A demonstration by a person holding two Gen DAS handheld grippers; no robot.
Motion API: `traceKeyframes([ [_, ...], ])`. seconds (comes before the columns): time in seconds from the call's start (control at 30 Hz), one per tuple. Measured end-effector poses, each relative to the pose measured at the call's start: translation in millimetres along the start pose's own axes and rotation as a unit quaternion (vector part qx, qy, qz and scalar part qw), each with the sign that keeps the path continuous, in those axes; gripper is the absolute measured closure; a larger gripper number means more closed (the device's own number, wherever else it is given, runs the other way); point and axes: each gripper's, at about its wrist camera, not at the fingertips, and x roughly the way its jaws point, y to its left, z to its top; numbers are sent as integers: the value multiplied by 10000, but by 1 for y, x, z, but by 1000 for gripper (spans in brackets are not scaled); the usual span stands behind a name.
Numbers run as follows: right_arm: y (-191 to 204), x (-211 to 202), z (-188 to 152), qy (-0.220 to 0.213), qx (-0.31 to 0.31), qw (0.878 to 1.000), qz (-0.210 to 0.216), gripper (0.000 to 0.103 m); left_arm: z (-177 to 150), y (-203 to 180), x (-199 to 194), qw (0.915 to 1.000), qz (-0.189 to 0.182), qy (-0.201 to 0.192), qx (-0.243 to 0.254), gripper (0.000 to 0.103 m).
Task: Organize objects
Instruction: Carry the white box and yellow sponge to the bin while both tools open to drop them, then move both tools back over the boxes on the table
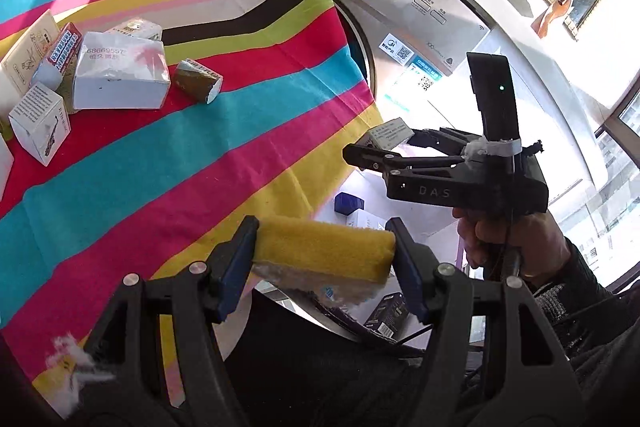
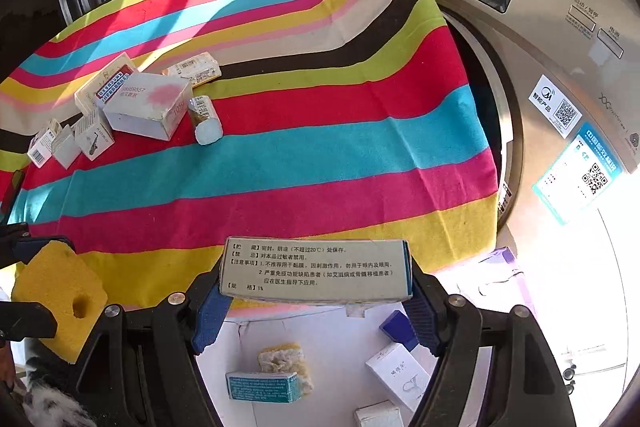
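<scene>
My left gripper is shut on a yellow sponge, held past the near edge of the striped cloth. The sponge also shows at the left of the right wrist view. My right gripper is shut on a grey medicine box with Chinese print, above a white bin. The right gripper also shows in the left wrist view, holding the box. Several small boxes and a small bottle lie clustered on the cloth at the far left.
The white bin below holds a teal box, a worn sponge, a blue box and white boxes. A washing machine stands at the right, its drum partly covered by the cloth.
</scene>
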Motion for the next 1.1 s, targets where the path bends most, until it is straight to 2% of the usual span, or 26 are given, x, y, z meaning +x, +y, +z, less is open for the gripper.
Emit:
traceKeyframes([
  [0.2, -22, -1, -19, 191, 173, 9997, -30, 27, -4, -29, 31, 9986, -281, 372, 261, 35],
  [0.27, -26, 1, -22, 228, 169, 9996, -60, 26, -6, -37, 40, 9977, -330, 483, 343, 32],
  [0.37, -31, 4, -24, 284, 252, 9993, -25, 26, -8, -46, 53, 9966, -326, 621, 436, 20],
  [0.47, -32, 2, -23, 261, 217, 9994, -62, 26, -9, -51, 59, 9955, -314, 711, 533, 18],
  [0.57, -29, 1, -23, 221, 125, 9995, -167, 22, -9, -50, 56, 9961, -235, 672, 515, 11],
  [0.83, -21, 2, -18, 182, 23, 9996, -221, 21, -6, -31, 45, 9987, -54, 475, 160, 11],
  [0.97, -19, 0, -15, 106, 37, 9996, -261, 21, -6, -18, 29, 9997, 27, 222, -57, 11],
  [1.1, -15, -7, -9, -115, 78, 9997, -221, 21, -4, -2, 10, 9991, 357, -47, -218, 11],
])
